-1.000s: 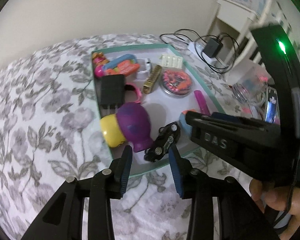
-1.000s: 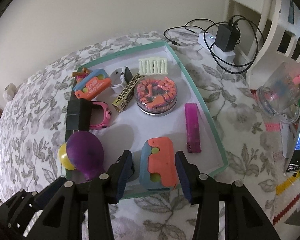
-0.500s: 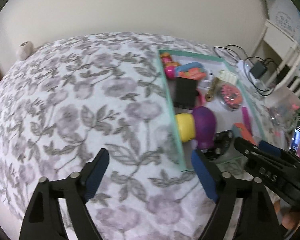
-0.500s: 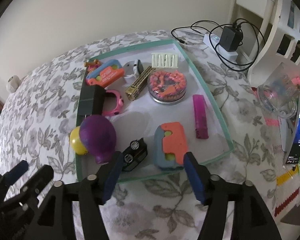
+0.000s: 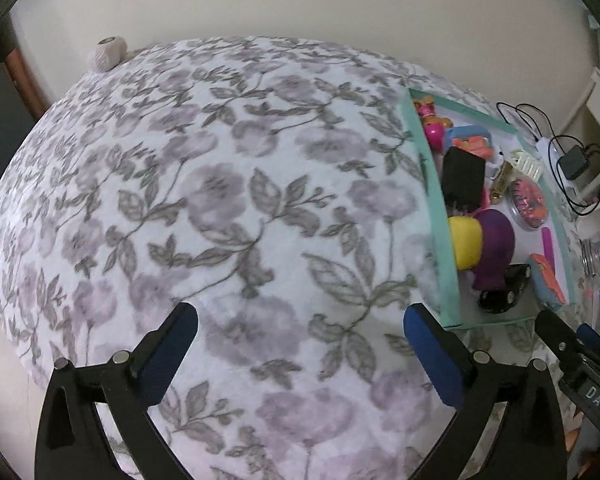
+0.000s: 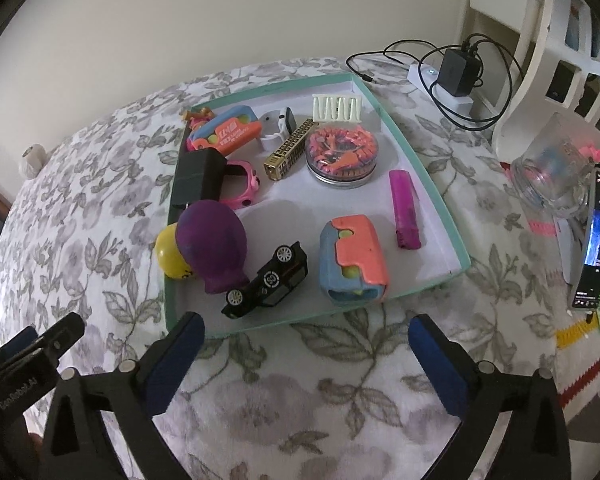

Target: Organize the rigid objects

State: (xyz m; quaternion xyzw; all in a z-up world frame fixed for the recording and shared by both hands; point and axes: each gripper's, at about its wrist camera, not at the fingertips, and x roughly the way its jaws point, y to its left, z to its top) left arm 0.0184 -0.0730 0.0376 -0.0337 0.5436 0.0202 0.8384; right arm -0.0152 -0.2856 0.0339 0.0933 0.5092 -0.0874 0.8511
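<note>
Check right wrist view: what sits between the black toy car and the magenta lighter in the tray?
The blue-and-orange case lies between the black toy car and the magenta lighter, on the tray floor. Right wrist view shows it clearly.

Left view faces bedspread [image 5: 228, 208]; right faces tray [image 6: 448, 216]; both show tray.

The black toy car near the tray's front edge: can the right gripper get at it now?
Probably yes. The right gripper is open and empty, just outside the tray, and the black toy car lies ahead of it with nothing on top.
</note>
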